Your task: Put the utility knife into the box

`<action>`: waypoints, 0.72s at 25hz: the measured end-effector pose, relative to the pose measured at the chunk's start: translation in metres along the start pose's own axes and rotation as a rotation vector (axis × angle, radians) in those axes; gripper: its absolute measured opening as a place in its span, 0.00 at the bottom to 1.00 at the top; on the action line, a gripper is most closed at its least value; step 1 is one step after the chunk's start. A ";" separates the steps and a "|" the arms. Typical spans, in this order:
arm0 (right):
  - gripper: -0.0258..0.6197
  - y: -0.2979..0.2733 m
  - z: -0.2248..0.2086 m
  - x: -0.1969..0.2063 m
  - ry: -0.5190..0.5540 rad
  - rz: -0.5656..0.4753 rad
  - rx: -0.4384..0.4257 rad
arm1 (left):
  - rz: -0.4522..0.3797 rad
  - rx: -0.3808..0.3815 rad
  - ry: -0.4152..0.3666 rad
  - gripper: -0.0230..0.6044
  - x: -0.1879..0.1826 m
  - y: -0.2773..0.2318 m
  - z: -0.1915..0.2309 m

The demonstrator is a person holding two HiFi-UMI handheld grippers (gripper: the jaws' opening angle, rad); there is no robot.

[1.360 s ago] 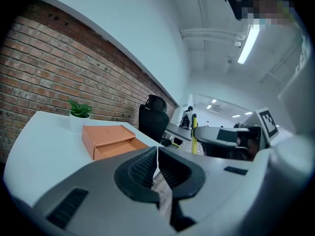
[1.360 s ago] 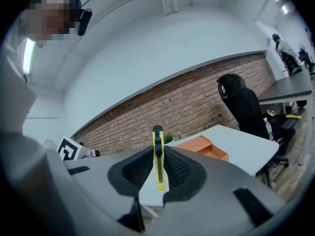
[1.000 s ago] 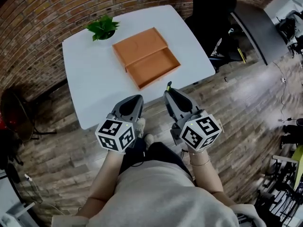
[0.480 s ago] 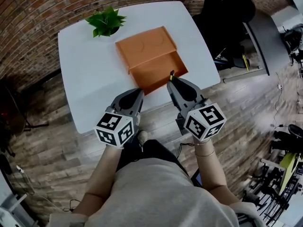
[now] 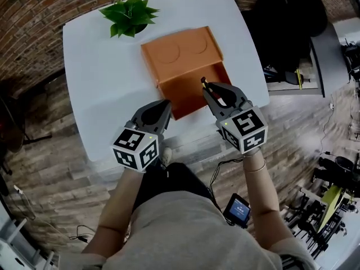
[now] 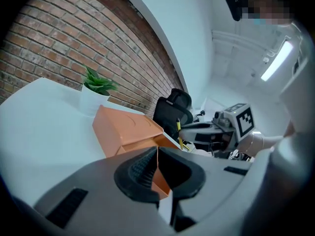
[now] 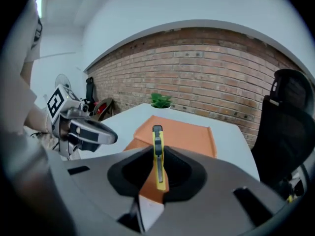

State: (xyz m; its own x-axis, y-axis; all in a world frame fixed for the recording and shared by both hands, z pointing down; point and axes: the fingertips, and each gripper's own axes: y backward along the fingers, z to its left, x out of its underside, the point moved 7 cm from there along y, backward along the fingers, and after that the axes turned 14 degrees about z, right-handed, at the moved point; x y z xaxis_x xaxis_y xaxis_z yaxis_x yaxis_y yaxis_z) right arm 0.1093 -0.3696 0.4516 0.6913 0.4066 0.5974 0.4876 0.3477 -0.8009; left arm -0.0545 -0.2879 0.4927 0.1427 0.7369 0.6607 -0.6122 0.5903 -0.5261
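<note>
Gripping the utility knife (image 7: pixel 158 156), your right gripper (image 5: pixel 209 89) hangs at the box's (image 5: pixel 183 91) open tray; your left gripper (image 5: pixel 164 107), jaws together and empty, hangs beside the box's near edge, with bare table (image 5: pixel 101 94) to its left

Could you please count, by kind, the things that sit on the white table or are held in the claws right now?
box: 1
potted plant: 1
knife: 1
Total: 3
</note>
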 end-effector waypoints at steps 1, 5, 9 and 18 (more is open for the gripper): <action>0.14 -0.008 -0.001 0.000 0.035 0.037 -0.011 | 0.002 0.002 0.004 0.05 0.000 -0.002 0.004; 0.14 -0.047 0.000 0.004 0.151 0.204 -0.044 | 0.007 0.008 0.023 0.05 -0.001 -0.009 0.019; 0.14 -0.076 0.002 0.009 0.234 0.329 -0.080 | 0.013 0.014 0.045 0.05 0.002 -0.013 0.026; 0.14 -0.113 0.004 0.023 0.353 0.548 -0.113 | 0.038 0.013 0.045 0.05 0.009 -0.013 0.038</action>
State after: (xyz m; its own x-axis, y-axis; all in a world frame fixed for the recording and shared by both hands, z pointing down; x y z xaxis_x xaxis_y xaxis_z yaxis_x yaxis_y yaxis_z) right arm 0.0676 -0.3960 0.5560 0.9793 0.1911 0.0675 0.0548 0.0706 -0.9960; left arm -0.0744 -0.3014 0.5257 0.1542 0.7729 0.6155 -0.6277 0.5577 -0.5431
